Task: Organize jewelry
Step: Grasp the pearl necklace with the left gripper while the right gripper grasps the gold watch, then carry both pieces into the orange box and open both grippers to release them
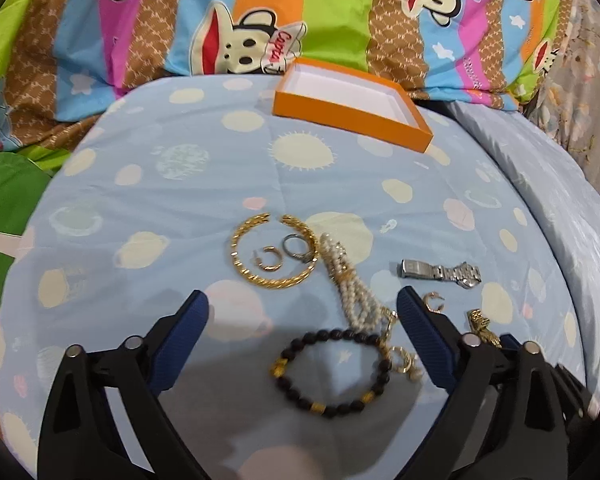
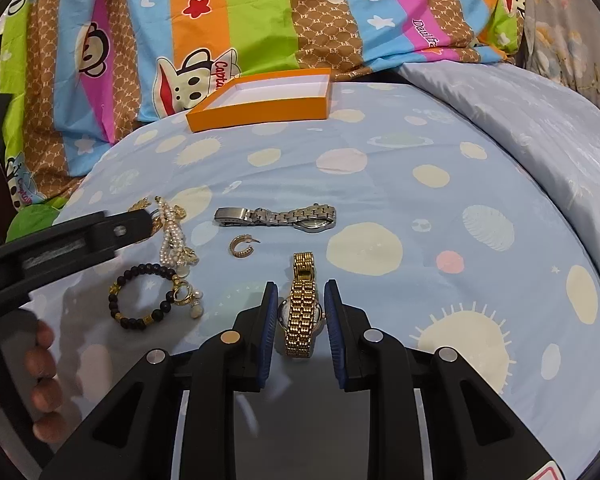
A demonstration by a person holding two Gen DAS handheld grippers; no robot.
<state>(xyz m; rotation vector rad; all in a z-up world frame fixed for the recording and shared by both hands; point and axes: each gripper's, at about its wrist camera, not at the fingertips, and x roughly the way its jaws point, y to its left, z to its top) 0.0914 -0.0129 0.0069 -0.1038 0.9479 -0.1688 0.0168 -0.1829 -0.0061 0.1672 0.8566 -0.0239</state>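
In the left wrist view, the left gripper (image 1: pixel 302 312) is hanging with jaws spread wide above the black bead bracelet (image 1: pixel 330 372), on the near side of the orange box (image 1: pixel 354 118); the pearl strand (image 1: pixel 346 280) is crowding its right finger.

In the right wrist view, the right gripper (image 2: pixel 300 308) is straddling the gold watch (image 2: pixel 302 304), jaws released and not yet touching. Closing squarely across the band seems best; the hoop earring (image 2: pixel 242 246) is lying between the watch and the box.

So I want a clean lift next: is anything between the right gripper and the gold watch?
Nothing visible. The right gripper is open, its jaws straddling the gold watch; the hoop earring lies apart, farther out.
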